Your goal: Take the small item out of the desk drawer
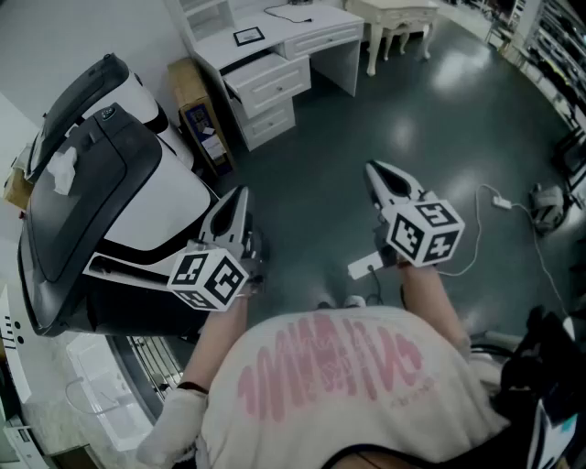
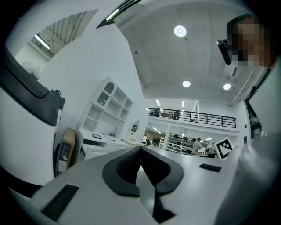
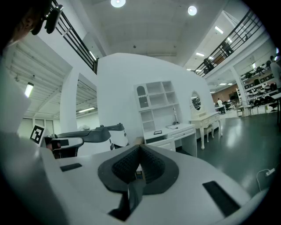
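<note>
The white desk (image 1: 275, 46) stands far ahead at the top of the head view, and its upper drawer (image 1: 265, 81) is pulled out a little. No small item shows inside it from here. My left gripper (image 1: 240, 194) and right gripper (image 1: 374, 169) are held in the air over the dark floor, well short of the desk. Both are shut with nothing between their jaws. The left gripper view shows the shut left gripper (image 2: 140, 151) with the desk (image 2: 99, 145) small in the distance. The right gripper view shows the shut right gripper (image 3: 139, 151) pointing toward the desk (image 3: 171, 134).
A large white and black machine (image 1: 110, 201) fills the left side beside my left gripper. A cardboard box (image 1: 197, 101) leans between it and the desk. A white dressing table (image 1: 398, 23) stands to the right of the desk. A cable with a plug (image 1: 502, 201) lies on the floor.
</note>
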